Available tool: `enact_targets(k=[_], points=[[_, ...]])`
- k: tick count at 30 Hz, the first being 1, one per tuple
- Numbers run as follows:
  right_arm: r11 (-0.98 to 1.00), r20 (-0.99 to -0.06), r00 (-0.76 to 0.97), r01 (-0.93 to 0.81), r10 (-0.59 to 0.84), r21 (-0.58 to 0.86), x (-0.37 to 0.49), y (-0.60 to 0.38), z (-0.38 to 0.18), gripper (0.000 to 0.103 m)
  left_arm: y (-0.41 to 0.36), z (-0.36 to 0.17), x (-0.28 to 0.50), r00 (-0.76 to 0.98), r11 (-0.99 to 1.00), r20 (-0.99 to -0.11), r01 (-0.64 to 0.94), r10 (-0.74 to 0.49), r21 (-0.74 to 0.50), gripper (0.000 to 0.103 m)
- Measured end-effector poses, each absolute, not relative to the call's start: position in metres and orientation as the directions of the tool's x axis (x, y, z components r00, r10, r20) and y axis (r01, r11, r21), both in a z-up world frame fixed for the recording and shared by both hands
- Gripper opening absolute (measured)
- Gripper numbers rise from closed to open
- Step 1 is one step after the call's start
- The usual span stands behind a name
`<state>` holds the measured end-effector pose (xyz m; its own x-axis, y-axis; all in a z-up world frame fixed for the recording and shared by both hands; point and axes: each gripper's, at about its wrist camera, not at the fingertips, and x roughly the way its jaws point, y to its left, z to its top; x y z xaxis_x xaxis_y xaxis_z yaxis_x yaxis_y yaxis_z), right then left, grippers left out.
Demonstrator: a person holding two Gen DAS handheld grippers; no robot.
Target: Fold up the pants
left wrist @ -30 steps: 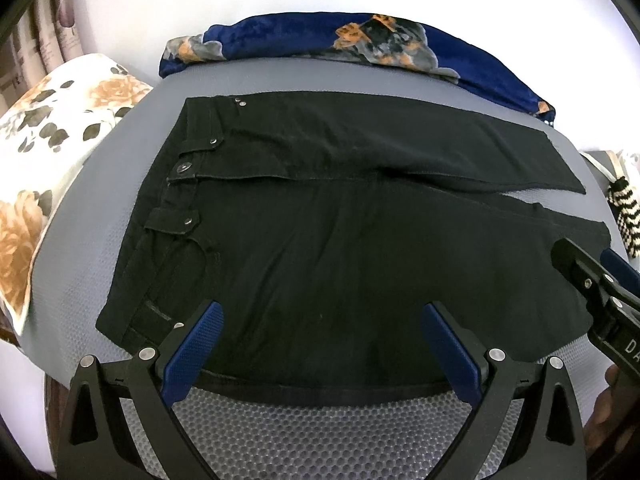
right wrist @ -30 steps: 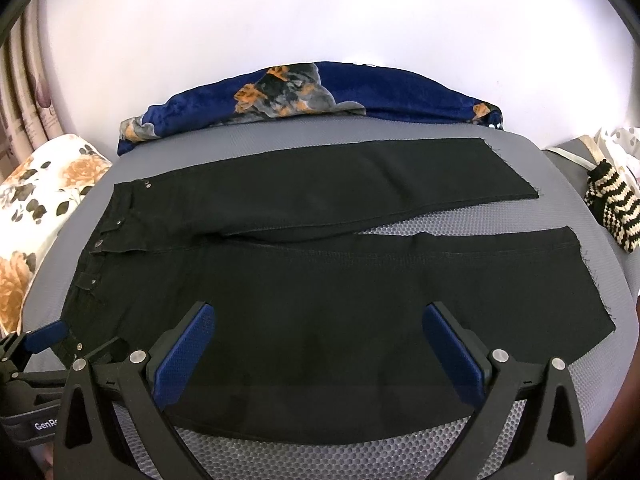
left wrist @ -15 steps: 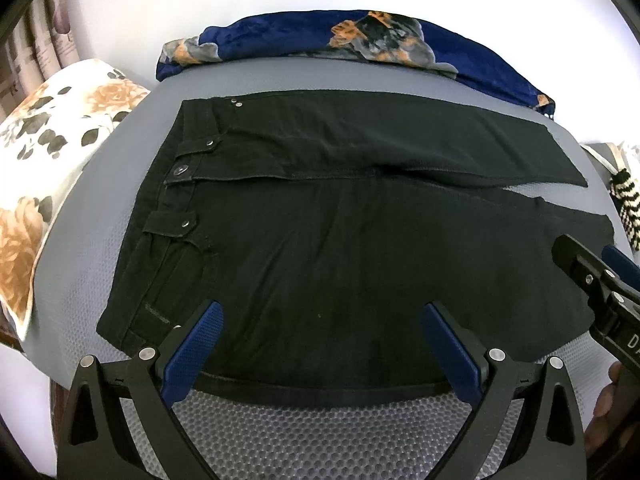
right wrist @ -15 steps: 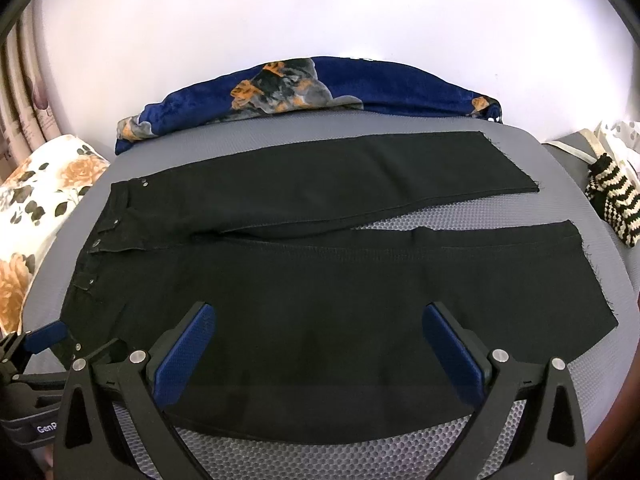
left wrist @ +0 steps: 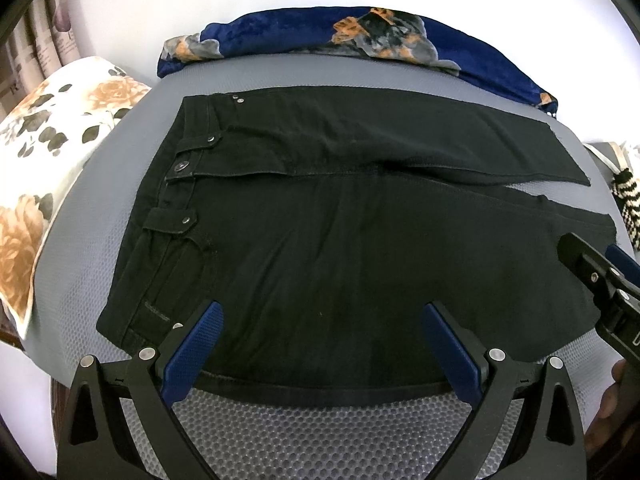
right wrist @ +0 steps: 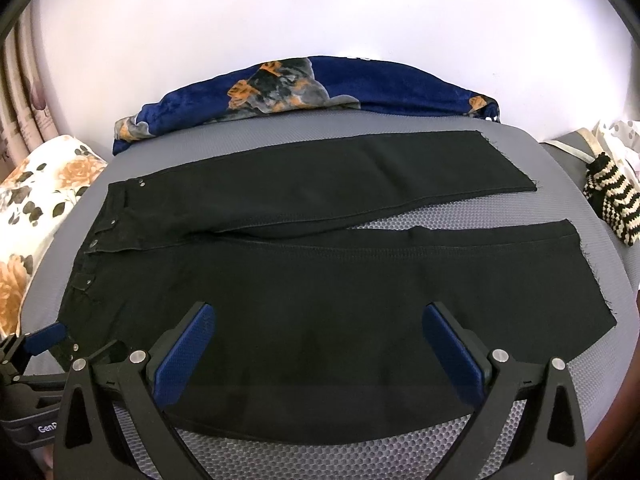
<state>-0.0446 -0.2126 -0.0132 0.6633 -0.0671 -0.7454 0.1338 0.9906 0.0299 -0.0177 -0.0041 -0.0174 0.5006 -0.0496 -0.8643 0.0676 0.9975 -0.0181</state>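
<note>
- The grey mesh bed (right wrist: 536,152) carries the whole job: your black pants (right wrist: 320,280) lie flat and spread across it, not yet folded, with a blue floral blanket (right wrist: 400,88) bunched along the far edge and a flowered pillow (left wrist: 48,152) off to the left.
- The pants' long axis runs left to right in front of you. The waistband (left wrist: 180,184) sits at the left end, and the two hems (right wrist: 576,276) reach out to the right, the legs split apart in a narrow V that shows the mesh between them.
- Both legs lie ahead of your claws; the near leg's long edge is the closest cloth, running just beyond both sets of tips.
- Your left claw (left wrist: 320,344) hangs over the near hip end, close to the waistband corner, spread wide and holding nothing.
- Your right claw (right wrist: 320,344) hangs over the middle of the near leg, likewise spread wide and empty; the hem is well off to its right.
- My reading: the left claw is better placed for the waist end and the right for the hem end, so a lengthwise fold of the near leg onto the far leg looks like the natural first step, once the right claw shifts toward the hem.
- A striped knitted item (right wrist: 612,200) lies beside the hems, clear of the pants.
</note>
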Motion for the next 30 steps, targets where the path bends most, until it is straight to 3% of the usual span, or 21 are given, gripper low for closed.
enact_targets(k=[30], points=[[0.991,-0.746,0.662,0.129,-0.067,0.025,-0.0467,-0.2092,-0.0149,0.103,-0.0048,-0.0186,-0.0154,0.499,0.997,-0.865,0.078,-0.056,-0.02,0.099]])
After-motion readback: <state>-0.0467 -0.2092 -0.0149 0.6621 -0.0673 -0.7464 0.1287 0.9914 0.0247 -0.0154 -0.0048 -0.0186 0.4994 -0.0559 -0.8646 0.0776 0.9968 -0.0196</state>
